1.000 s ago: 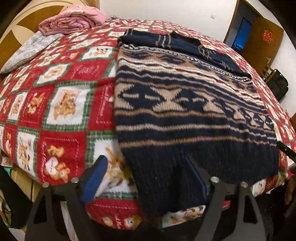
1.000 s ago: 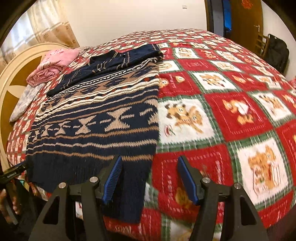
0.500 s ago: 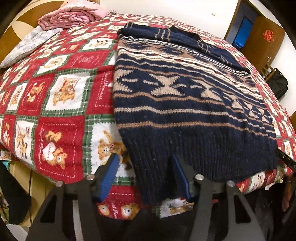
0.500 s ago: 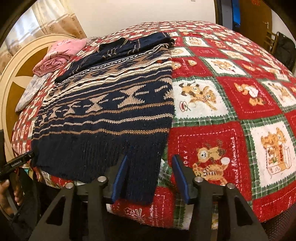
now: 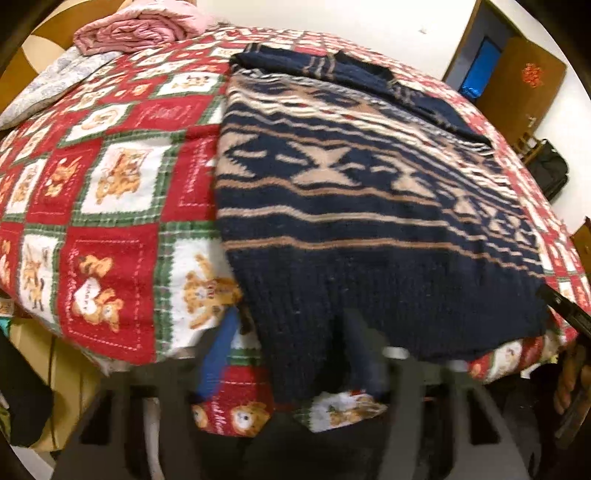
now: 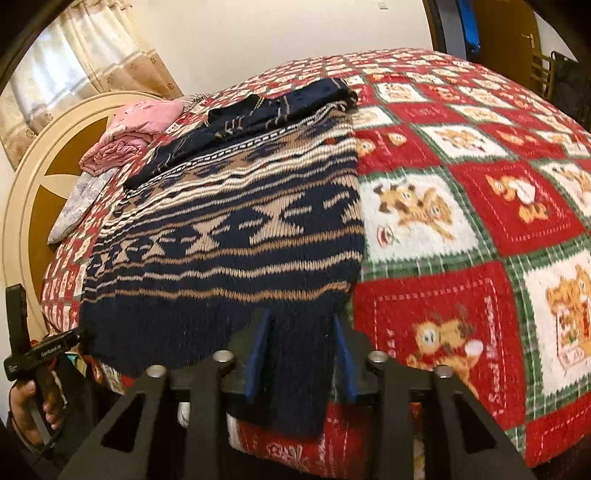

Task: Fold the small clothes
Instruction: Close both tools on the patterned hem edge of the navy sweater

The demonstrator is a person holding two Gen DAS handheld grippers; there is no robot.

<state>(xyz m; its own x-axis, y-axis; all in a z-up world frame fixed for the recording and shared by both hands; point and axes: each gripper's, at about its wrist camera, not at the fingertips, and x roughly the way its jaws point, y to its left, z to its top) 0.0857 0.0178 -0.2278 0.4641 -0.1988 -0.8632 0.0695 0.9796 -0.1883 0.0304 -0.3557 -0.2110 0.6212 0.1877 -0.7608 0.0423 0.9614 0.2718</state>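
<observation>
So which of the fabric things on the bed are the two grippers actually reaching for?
The navy patterned sweater, spread flat with its hem overhanging the bed edge; the pink blanket sits folded by the headboard.

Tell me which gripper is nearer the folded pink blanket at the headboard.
Left. The left gripper straddles the sweater hem corner on the pink blanket's side; the right gripper straddles the opposite corner.

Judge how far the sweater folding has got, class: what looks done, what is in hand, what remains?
Done: the sweater lies flat on the bedspread, sleeves already folded across its top. In hand: the left gripper and right gripper each straddle a corner of the hem, not clearly clamped. Left: folding the hem up toward the collar.
</observation>
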